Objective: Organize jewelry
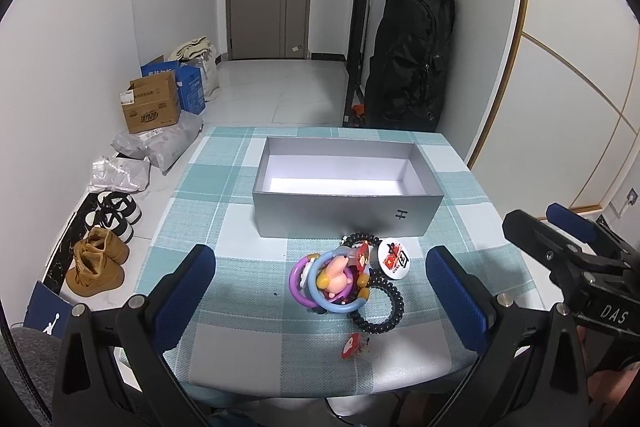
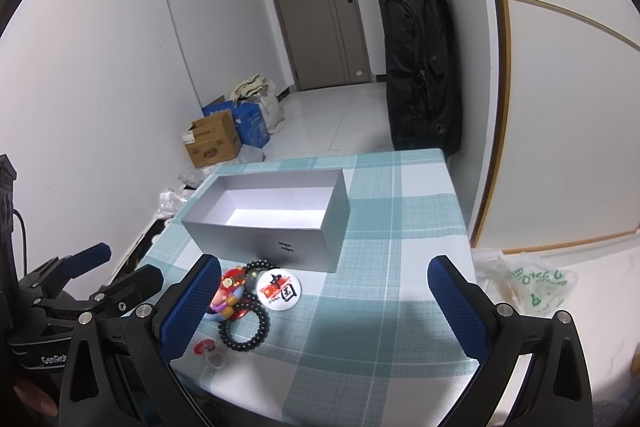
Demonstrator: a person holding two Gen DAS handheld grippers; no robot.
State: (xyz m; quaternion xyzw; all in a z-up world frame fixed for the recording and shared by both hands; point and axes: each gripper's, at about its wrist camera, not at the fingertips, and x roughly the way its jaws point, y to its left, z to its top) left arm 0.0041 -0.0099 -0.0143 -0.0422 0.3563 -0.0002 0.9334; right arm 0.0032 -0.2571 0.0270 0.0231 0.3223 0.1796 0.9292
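Note:
An open silver box stands on the checked tablecloth, its white inside bare. In front of it lies a heap of trinkets: purple and blue rings around a pink figure, a black bead bracelet, a round white badge, and a small red charm. My left gripper is open, its blue pads either side of the heap and nearer than it. My right gripper is open over bare cloth right of the heap.
The table's front edge is close below both grippers. Shoes, cardboard boxes and plastic bags lie on the floor to the left. A black bag hangs behind the table. A plastic bag lies at the right.

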